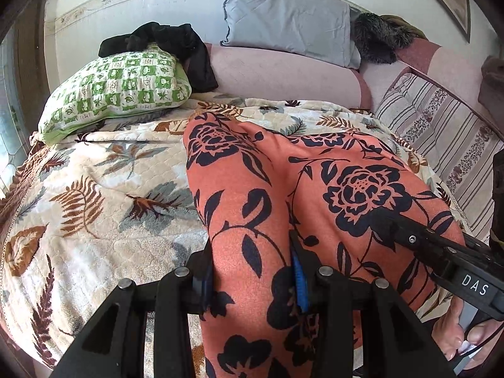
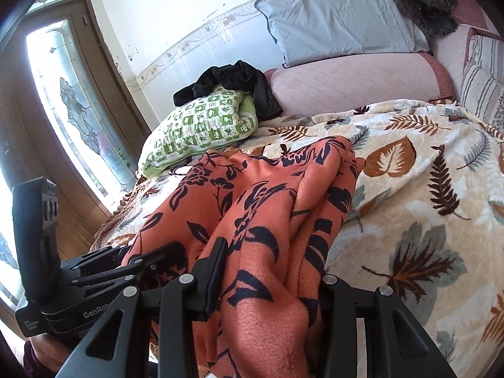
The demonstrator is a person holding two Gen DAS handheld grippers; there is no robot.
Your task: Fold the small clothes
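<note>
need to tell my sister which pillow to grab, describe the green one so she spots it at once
On the bed with the cream leaf-print fleece blanket, look to the far corner beside the glass-panelled door. The green-and-white checked pillow lies there with a crumpled black garment draped over it. The nearby plain grey pillow has no pattern.

- Your scene is brightly lit by daylight from the glass door (image 2: 72, 107), blown out to white glare in your right wrist view.
- Shadows stay soft; a faint one lies on the bedspread (image 1: 94, 189) beside the orange cloth (image 1: 283, 204).
- Fisheye bends the wall border and darkens your corners.
- Close fabric looks slightly soft.
</note>
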